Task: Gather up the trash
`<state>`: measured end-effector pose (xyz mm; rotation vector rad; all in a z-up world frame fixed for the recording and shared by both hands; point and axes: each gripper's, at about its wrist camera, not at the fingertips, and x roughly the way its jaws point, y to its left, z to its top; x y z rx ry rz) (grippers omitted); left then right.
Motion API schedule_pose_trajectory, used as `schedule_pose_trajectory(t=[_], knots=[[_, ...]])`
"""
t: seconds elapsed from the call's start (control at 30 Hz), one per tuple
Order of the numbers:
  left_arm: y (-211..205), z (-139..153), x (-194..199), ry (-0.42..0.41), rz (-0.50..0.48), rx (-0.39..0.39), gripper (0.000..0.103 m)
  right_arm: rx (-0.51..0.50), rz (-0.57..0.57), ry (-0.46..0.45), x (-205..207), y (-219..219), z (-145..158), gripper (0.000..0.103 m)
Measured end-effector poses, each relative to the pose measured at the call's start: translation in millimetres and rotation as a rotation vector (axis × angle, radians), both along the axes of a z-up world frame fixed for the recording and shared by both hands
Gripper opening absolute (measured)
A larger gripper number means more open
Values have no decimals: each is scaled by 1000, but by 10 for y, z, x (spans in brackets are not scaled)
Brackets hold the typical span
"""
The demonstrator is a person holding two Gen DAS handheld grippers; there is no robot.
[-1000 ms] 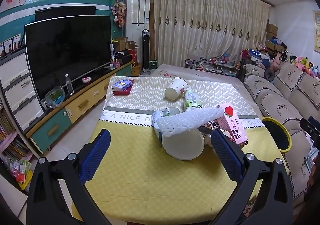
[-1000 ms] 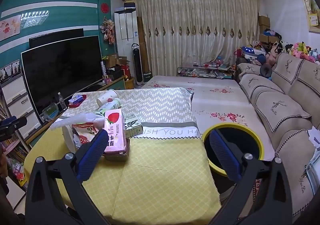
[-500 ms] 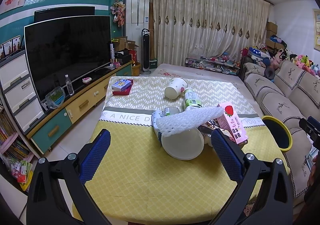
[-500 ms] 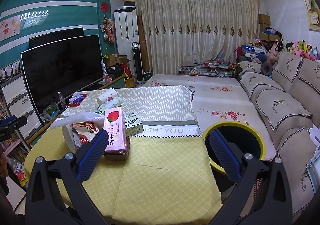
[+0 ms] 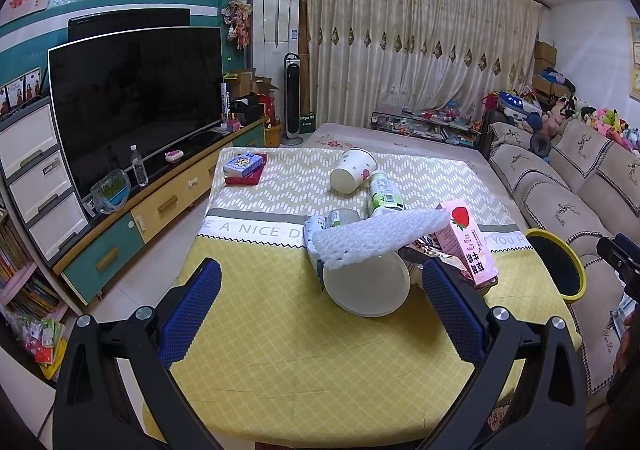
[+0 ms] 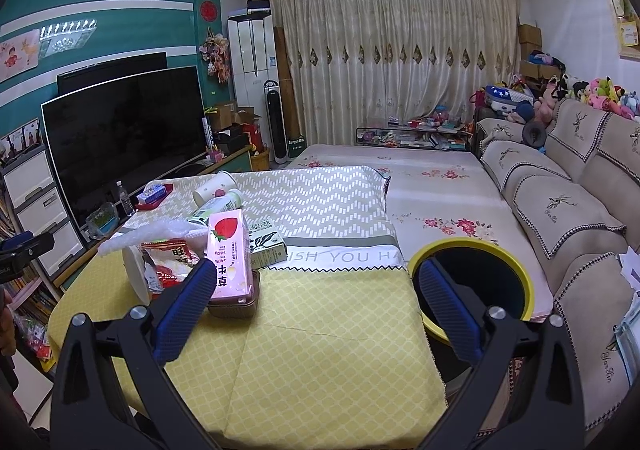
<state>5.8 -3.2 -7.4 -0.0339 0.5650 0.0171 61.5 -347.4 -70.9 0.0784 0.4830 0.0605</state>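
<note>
Both tools hang back over the near edge of the table (image 5: 280,350), and neither has anything in it. The left tool (image 5: 320,310) has its jaws spread wide, lined up on the trash pile. The right tool (image 6: 316,302) is just as wide apart, framing bare yellow cloth.

The trash sits bunched mid-table. A white foam net (image 5: 376,238) is draped over a tipped plastic lid (image 5: 366,288), so it looks like the easiest first pick from the left side. Just right of it a pink strawberry milk carton (image 6: 230,254) stands upright in a shallow brown tray (image 6: 236,304), with a red snack bag (image 6: 168,262) squeezed between carton and lid. Farther back lie a green bottle (image 5: 384,194) and a paper cup (image 5: 352,174), both on their sides, and a green-tea carton (image 6: 266,244) lies behind the pink one.

The yellow-rimmed bin (image 6: 516,274) stands off the table's right edge, right beside the right tool. My read: that placement keeps every drop short, and the wide jaws suit bulky, light packaging. Nothing looks collected yet.
</note>
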Motion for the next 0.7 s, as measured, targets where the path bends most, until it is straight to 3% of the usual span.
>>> schedule_pose_trajectory(t=[0.7], knots=[[-51,-48,27,8,-3,8,99,9,-5,9,27,-12,-3,97]])
